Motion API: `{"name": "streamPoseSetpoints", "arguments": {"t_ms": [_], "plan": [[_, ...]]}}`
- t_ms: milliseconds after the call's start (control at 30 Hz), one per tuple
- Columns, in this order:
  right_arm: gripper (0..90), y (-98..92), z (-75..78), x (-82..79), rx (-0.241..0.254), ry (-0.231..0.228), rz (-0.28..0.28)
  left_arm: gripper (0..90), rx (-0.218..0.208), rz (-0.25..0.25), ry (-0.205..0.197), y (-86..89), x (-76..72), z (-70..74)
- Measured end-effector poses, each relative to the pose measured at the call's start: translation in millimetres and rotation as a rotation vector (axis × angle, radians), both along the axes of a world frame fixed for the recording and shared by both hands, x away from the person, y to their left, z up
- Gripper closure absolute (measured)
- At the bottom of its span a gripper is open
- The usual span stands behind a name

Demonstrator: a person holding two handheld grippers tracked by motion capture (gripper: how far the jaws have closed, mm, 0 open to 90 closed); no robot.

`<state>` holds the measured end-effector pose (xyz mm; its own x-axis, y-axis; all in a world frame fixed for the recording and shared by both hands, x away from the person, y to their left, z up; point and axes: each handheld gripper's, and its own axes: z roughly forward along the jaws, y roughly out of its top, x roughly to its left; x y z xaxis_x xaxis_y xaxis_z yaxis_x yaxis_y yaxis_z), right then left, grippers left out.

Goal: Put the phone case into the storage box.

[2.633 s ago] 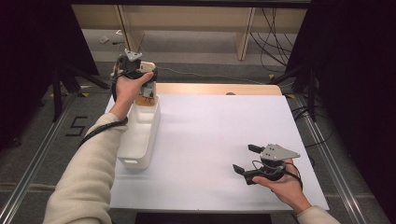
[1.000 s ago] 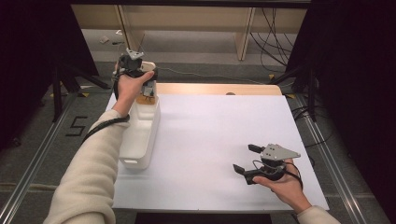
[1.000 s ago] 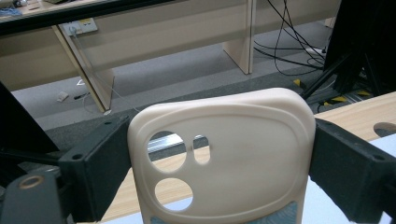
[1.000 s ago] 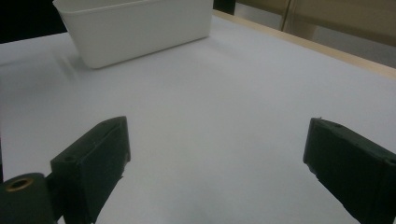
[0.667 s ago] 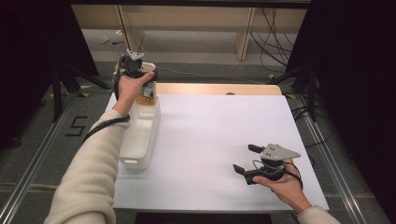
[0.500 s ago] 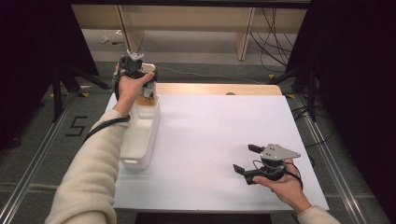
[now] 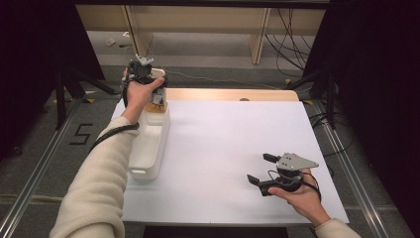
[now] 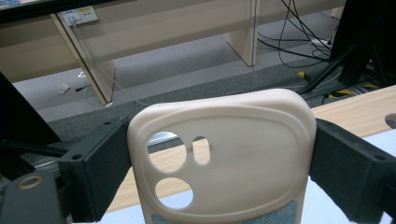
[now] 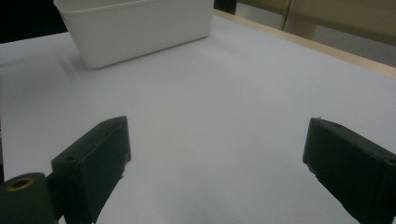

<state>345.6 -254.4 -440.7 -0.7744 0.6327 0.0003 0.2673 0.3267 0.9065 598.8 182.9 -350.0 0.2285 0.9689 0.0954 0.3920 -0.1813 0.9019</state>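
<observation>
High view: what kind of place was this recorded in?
Probably a lab or workshop set up for recording: a white table on grey carpet, loose cables on the floor, and pale wooden benches behind.

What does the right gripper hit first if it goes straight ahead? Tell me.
Probably the white bin. The right gripper is open with bare white table ahead, and the bin sits left of centre, so it might pass beside it.

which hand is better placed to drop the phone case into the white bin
Left. The left gripper already clamps the phone case above the white bin's far end; the right gripper sits open and empty across the table.
</observation>
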Motion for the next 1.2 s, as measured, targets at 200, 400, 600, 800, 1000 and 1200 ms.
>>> {"name": "streamPoseSetpoints", "arguments": {"t_ms": [200, 400, 600, 800, 1000, 1200], "plan": [[8.4, 0.0, 0.0, 0.0, 0.002, 0.001, -0.001, 10.4, -0.001, 0.003, 0.003, 0.7, 0.4, -1.0], [8.5, 0.1, -0.1, 0.0, 0.001, 0.001, -0.001, 10.3, 0.0, 0.001, 0.002, 0.8, 0.5, -1.1], [8.5, 0.0, -0.1, 0.1, 0.001, 0.0, -0.001, 10.3, 0.0, 0.003, 0.006, 0.8, 0.8, -2.4], [8.5, 0.0, -0.1, 0.1, 0.001, 0.0, -0.001, 10.3, 0.001, 0.002, 0.01, 0.8, 1.0, -3.6], [8.5, 0.0, -0.1, 0.0, 0.001, 0.0, 0.0, 10.2, -0.003, 0.005, 0.016, 1.5, 0.6, -7.1], [8.5, 0.1, -0.2, 0.1, 0.001, 0.001, 0.001, 10.2, -0.001, 0.003, 0.021, 1.3, 0.6, -8.8]]}}
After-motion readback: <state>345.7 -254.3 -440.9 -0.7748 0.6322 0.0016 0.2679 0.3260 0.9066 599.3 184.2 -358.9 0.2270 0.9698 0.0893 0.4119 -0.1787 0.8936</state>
